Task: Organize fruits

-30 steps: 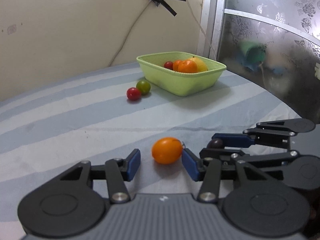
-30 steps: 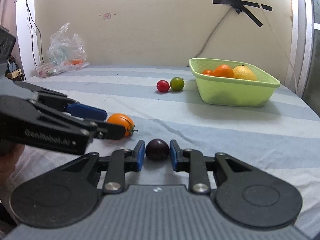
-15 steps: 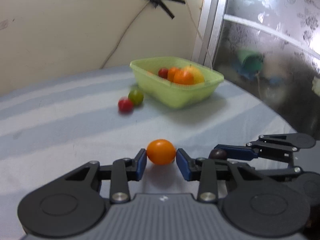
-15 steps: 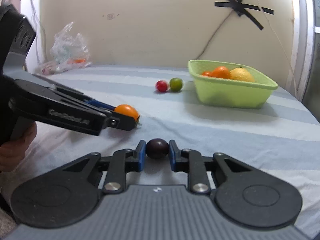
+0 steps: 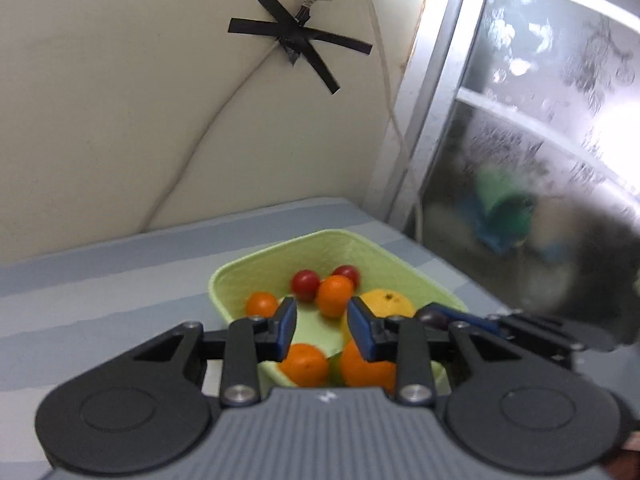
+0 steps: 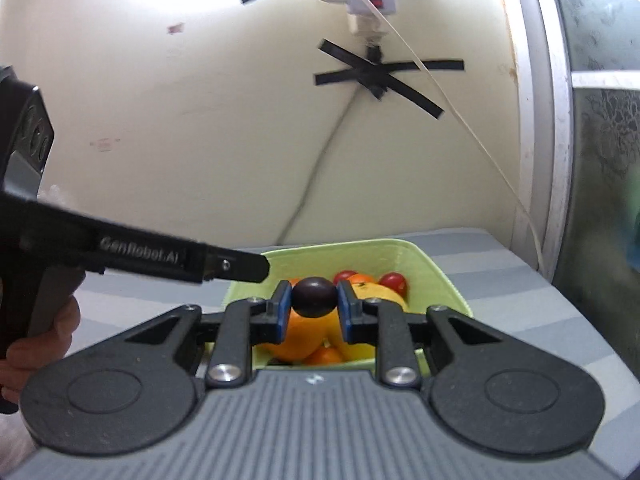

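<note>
A light green basket (image 5: 360, 246) holds several oranges, a yellow citrus (image 5: 386, 304) and two red tomatoes (image 5: 305, 285). My left gripper (image 5: 322, 330) hovers over the basket, open and empty, with oranges (image 5: 302, 364) below its fingers. My right gripper (image 6: 311, 312) is shut on a dark purple fruit (image 6: 314, 297) and holds it above the basket (image 6: 404, 256). The right gripper and its dark fruit (image 5: 434, 318) also show at the right of the left wrist view. The left gripper (image 6: 240, 270) shows side-on in the right wrist view.
The basket stands on a blue-and-grey striped cloth (image 5: 100, 296) near the back wall. A white cable (image 5: 384, 80) and power strip hang on the wall, held by black tape (image 5: 300, 46). A metal-framed frosted glass door (image 5: 540, 160) is to the right.
Both grippers rose from the cloth and moved forward over the basket. The left gripper opened and no longer holds the orange tomato. The right gripper kept the dark fruit.
</note>
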